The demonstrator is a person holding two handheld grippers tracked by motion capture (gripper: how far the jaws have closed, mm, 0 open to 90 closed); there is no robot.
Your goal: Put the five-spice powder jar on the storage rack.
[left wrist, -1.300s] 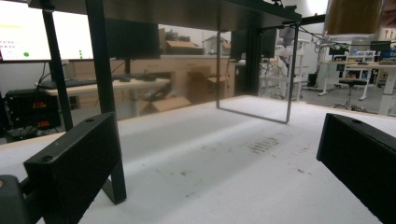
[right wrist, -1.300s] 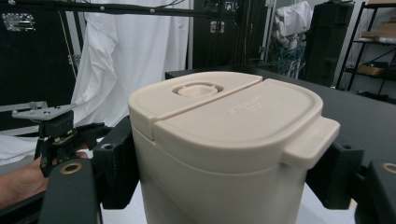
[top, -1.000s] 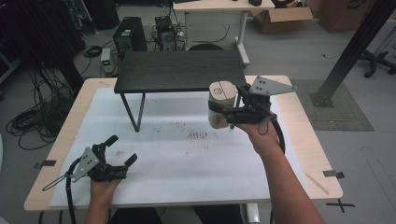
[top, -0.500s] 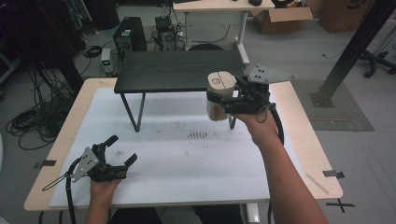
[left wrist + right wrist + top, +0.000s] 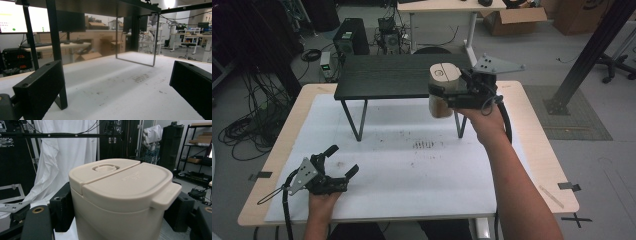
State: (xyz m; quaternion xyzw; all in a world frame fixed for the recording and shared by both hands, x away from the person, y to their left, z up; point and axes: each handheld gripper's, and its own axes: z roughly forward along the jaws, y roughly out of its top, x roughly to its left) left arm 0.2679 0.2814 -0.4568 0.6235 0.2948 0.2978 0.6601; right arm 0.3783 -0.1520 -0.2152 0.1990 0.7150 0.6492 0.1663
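Right claw (image 5: pixel 443 96) clamped, raised — left claw (image 5: pixel 343 161) agape, low.

Around me the room is a dim workshop with a grey floor (image 5: pixel 607 165). My counter (image 5: pixel 532 165) has a pale wooden rim under a white sheet (image 5: pixel 412 180), and a black shelf (image 5: pixel 397 75) on thin metal legs stands at its far side. Beyond it sit a computer tower (image 5: pixel 349 37), tangled cables (image 5: pixel 247 130) and a second light desk (image 5: pixel 447 6) with a cardboard box (image 5: pixel 517 20) behind it. A black metal post (image 5: pixel 592 50) slants up at my right, with an office chair (image 5: pixel 619 62) past it. The right gripper view shows a white curtain (image 5: pixel 65 157) and a storage rack (image 5: pixel 197 150).
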